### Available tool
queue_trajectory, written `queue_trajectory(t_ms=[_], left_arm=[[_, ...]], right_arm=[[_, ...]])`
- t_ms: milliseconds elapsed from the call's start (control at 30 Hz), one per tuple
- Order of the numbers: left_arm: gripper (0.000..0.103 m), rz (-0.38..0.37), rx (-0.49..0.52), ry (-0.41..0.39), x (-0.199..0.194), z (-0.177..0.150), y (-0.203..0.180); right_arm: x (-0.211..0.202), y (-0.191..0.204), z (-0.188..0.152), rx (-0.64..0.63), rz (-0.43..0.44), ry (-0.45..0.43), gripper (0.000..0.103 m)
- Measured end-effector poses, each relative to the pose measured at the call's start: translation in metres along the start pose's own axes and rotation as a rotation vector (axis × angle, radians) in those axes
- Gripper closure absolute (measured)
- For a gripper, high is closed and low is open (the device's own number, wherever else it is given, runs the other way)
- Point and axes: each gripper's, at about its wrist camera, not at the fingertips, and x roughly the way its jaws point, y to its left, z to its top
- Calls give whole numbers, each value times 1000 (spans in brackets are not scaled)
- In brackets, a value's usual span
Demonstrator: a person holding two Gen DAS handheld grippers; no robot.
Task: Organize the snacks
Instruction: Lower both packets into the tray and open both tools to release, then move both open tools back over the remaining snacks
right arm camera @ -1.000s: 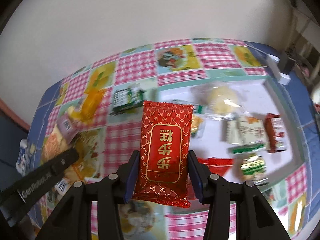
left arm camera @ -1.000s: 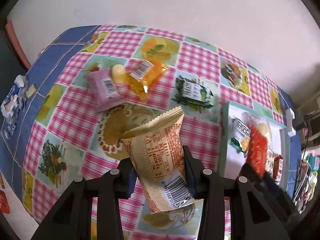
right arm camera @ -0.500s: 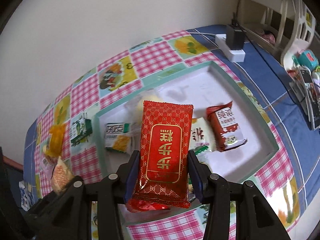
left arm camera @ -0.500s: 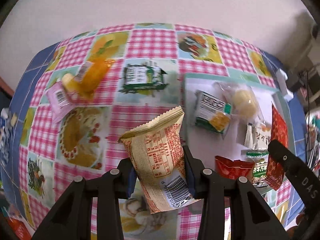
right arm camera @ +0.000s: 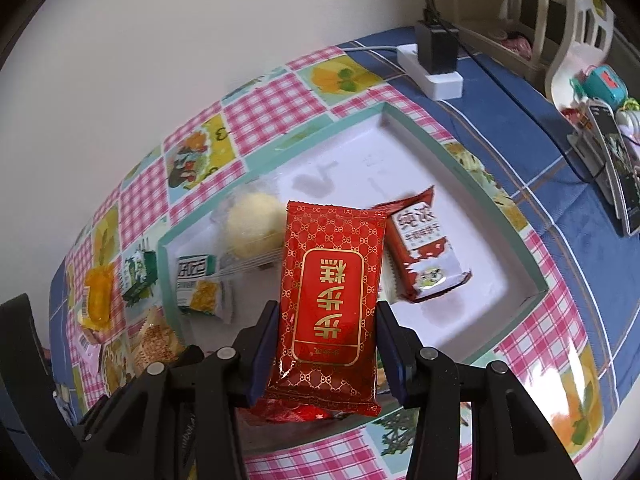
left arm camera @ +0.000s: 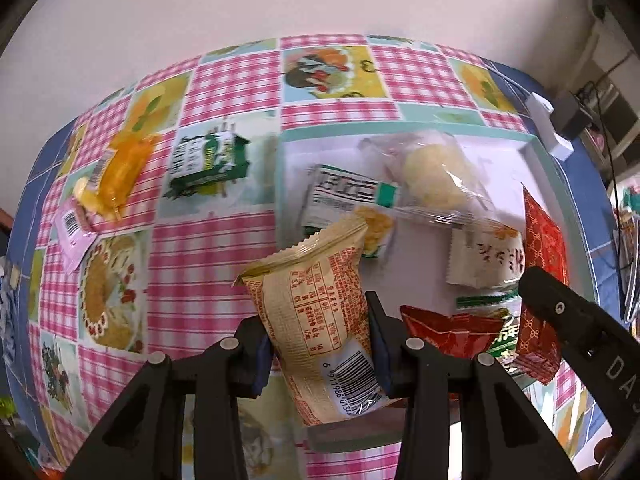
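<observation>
My left gripper [left arm camera: 320, 344] is shut on a beige snack packet [left arm camera: 316, 312] and holds it above the near left edge of the white tray [left arm camera: 536, 152]. My right gripper [right arm camera: 326, 344] is shut on a red gold-patterned packet [right arm camera: 330, 296], held above the tray's [right arm camera: 420, 160] near side. The red packet and right gripper also show in the left wrist view [left arm camera: 544, 264]. The tray holds several snacks: a clear-wrapped pale bun [right arm camera: 250, 224], a white-green packet [right arm camera: 196, 284] and a dark red packet [right arm camera: 424, 256].
On the checked tablecloth left of the tray lie a green packet [left arm camera: 208, 160], an orange packet [left arm camera: 116, 172] and a pink packet [left arm camera: 74, 228]. A white power strip with a black plug [right arm camera: 436, 60] sits behind the tray. A phone on a stand [right arm camera: 612, 160] is at right.
Both grippers have moved right with their packets. The left one has reached the tray's left edge; the right one sits over the tray's near side.
</observation>
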Motion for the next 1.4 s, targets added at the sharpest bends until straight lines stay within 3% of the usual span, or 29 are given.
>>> queue_trajectory(t_ms=[400, 567, 767, 800, 867, 933, 1133, 1267, 1400], left_arm=[[60, -24, 33, 10, 10, -2, -21], [37, -64, 4, 7, 8, -1, -14], [36, -76, -4, 4, 2, 0, -12], [34, -74, -7, 5, 1, 0, -11], [22, -69, -18, 3, -1, 1, -8], [21, -65, -32, -3, -5, 2, -3], [20, -57, -125, -7, -12, 5, 24], [11, -11, -223, -23, -15, 7, 53], [11, 42, -328, -39, -18, 5, 91]], right_arm=[[11, -21, 7, 49, -18, 33, 53], [7, -17, 7, 41, -20, 26, 53], [6, -16, 7, 38, -17, 21, 51], [5, -16, 7, 34, -15, 21, 51], [4, -15, 9, 29, -10, 15, 50], [2, -13, 9, 21, -7, 8, 50], [1, -6, 8, -11, -11, 8, 50], [4, 8, 4, -65, -12, 21, 38], [6, 26, -3, -132, -16, 21, 28]])
